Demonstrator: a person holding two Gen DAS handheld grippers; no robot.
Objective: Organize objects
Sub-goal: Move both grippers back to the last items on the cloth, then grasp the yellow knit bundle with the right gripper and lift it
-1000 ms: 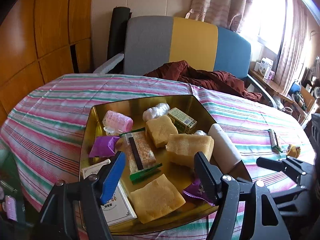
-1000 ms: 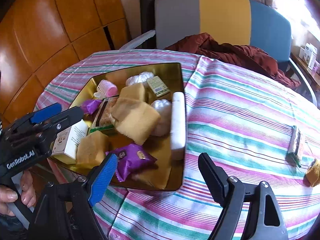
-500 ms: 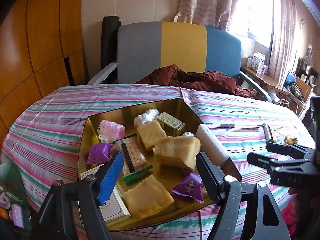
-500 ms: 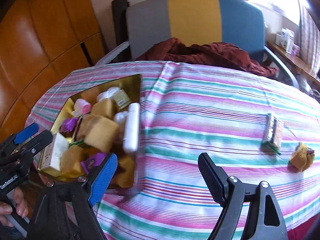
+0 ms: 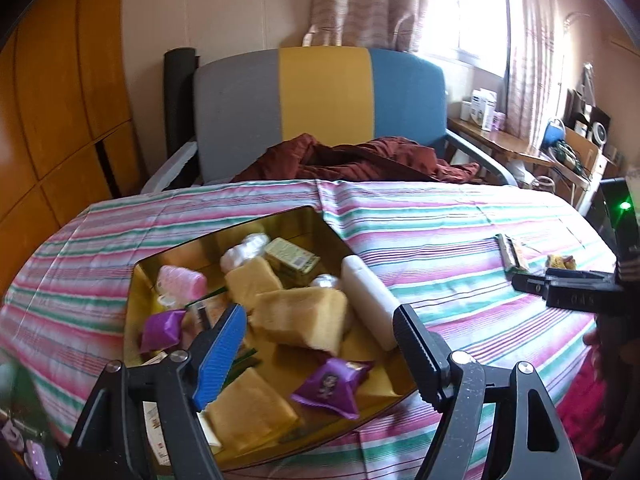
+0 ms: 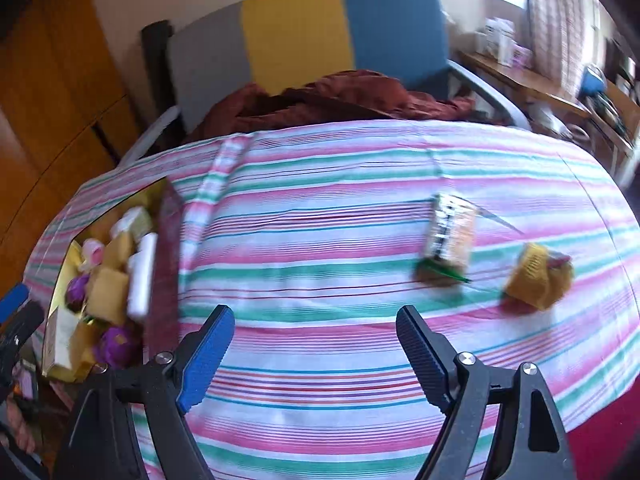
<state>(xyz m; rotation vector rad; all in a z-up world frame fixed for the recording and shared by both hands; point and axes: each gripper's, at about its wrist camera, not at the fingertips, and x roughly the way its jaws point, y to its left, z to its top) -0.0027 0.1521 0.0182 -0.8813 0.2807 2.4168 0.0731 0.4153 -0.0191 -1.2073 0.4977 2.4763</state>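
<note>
1. Standing over the striped bench (image 6: 320, 208), the right tongs (image 6: 316, 348) are spread wide with nothing between the pads, aimed at bare cloth short of two stray items
2. Stray items: a green-edged snack packet (image 6: 448, 240) and, just beside it on the side away from the gold tray (image 5: 168, 264), a yellow wrapped piece (image 6: 536, 276); both lie well apart from the tray
3. The tray is crowded with sponge blocks, purple sachets, a white roll and small cartons
4. The left tongs (image 5: 320, 340) hang above the tray's near end, jaws parted about midway, gripping nothing; tray contents show beyond the gap
5. Step in hand, as judged: reaching for the remaining loose items
6. Next move calls for carrying the right tongs on to the snack packet, squaring across its narrow width, then closing
</note>
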